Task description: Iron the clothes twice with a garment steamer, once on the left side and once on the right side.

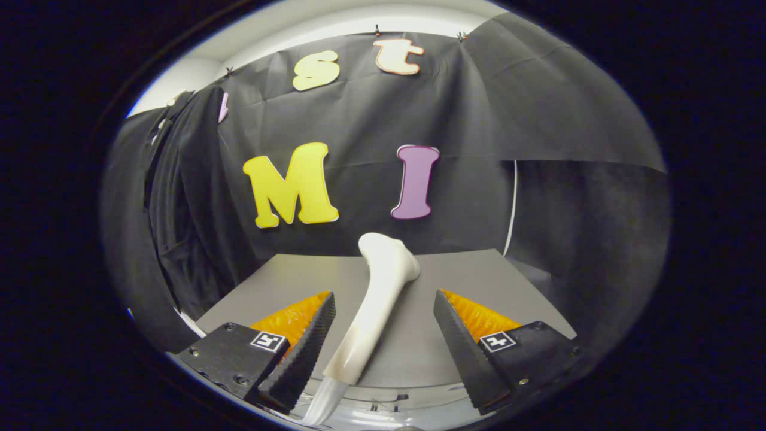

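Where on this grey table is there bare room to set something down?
Bare table lies right of the steamer, toward the far right corner, and left of it near the dark clothes. The middle is crowded: the steamer lies between the open tongs.

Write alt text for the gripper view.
A white garment steamer lies on a grey table, its handle between the fingers of the open gripper, neither finger pressing it. Dark clothes hang ahead to the left, against the black cloth wall.
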